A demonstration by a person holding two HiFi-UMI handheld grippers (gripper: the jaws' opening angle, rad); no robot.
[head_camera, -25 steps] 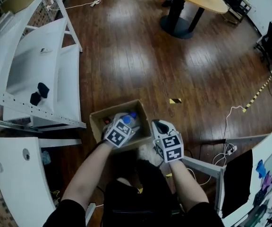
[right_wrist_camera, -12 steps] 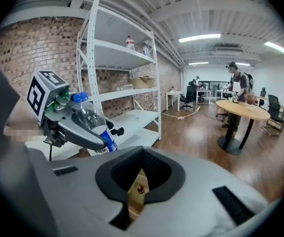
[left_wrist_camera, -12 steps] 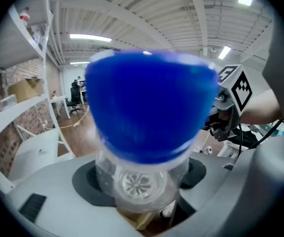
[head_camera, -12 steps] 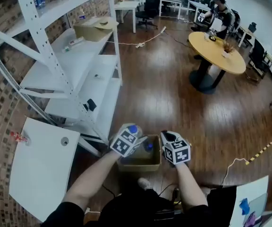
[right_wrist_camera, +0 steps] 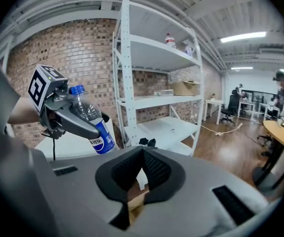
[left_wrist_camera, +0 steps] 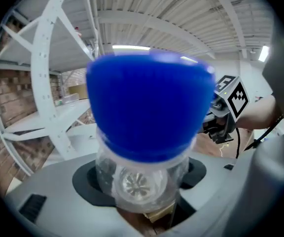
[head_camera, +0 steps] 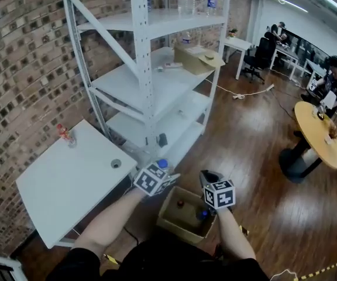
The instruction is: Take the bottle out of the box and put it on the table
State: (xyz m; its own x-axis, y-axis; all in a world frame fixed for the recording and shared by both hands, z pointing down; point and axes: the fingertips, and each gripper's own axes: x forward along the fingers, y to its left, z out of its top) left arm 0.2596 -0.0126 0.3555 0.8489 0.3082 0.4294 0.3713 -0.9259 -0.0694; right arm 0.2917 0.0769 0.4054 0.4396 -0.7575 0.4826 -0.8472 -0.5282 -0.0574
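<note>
A clear plastic bottle [head_camera: 163, 164] with a blue cap and a blue label is held in the air in the jaws of the left gripper [head_camera: 164, 174], out of the cardboard box [head_camera: 174, 228] and not on the white table [head_camera: 69, 183]. In the left gripper view the bottle [left_wrist_camera: 144, 179] stands between the two black pads, which press on its clear upper body just under the cap, and the cap fills the middle of the frame. The right gripper view shows the same bottle [right_wrist_camera: 95, 130] cap up and leaning a little, with its label hanging below the left gripper [right_wrist_camera: 85, 127]. In the head view the bottle sits over the dark wood floor, between the near corner of the table and the open box, which lies on the floor below and to the right. The right gripper [head_camera: 209, 177] hangs beside it over the box; its pads [right_wrist_camera: 154, 169] meet at the tips with nothing between them. Behind the table stands a white metal shelf rack [head_camera: 142, 81] against a brick wall [head_camera: 22, 69], and a round wooden table [head_camera: 320, 148] stands well apart at right.
</note>
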